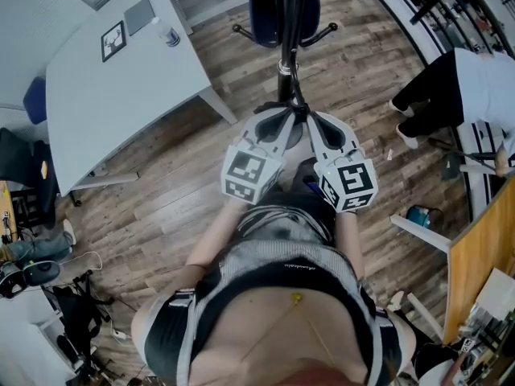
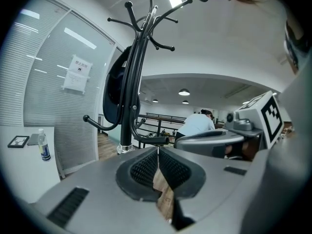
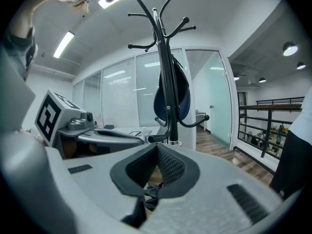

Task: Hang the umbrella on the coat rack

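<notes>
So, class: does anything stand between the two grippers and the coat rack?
Nothing visible does. The left gripper and right gripper, both shut, point straight at the coat rack close ahead. Only wooden floor shows around its pole.

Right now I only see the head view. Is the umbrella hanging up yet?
Observer: It looks so. In the left gripper view the umbrella hangs on the rack, under the top hooks.
Operator: Are my tongs holding anything?
Observer: No. The gripper views show the left tongs and the right tongs shut and empty.
Operator: What's behind the rack?
Observer: A glass wall with a paper sheet on it.
</notes>
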Motion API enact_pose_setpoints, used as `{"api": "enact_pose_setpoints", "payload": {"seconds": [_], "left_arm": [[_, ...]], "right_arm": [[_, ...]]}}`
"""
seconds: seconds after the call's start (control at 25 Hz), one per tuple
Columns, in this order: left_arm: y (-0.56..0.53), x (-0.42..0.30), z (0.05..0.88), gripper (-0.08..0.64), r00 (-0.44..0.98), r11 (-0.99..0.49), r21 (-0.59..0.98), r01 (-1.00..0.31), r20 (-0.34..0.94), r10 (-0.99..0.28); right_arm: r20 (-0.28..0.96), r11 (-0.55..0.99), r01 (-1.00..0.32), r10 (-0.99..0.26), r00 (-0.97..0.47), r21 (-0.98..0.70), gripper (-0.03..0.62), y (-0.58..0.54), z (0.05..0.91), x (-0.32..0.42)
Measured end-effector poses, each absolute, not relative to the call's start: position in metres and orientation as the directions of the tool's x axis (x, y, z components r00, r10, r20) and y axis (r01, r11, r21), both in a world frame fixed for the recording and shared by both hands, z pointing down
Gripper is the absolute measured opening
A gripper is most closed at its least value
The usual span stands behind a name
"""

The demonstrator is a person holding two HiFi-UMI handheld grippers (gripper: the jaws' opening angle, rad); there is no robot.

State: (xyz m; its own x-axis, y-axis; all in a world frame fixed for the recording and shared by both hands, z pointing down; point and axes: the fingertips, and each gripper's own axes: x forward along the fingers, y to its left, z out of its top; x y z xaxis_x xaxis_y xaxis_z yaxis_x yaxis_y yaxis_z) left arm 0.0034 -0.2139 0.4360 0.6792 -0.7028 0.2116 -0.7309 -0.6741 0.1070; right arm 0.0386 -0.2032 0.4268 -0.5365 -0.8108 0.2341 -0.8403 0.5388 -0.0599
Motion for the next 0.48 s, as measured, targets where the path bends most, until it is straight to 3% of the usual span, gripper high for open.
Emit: {"api": "enact_pose_setpoints", "payload": {"seconds": [0.48], "left_arm": [[-0.207,0.011,0.397,0.011,0.708,-0.704,0.081,-0.705,0.133,-0.694]], "right_arm": [[0.185,0.547,-0.837,-0.819,-0.543,-0.033,0.002,-0.201,0.393,0.036]]}}
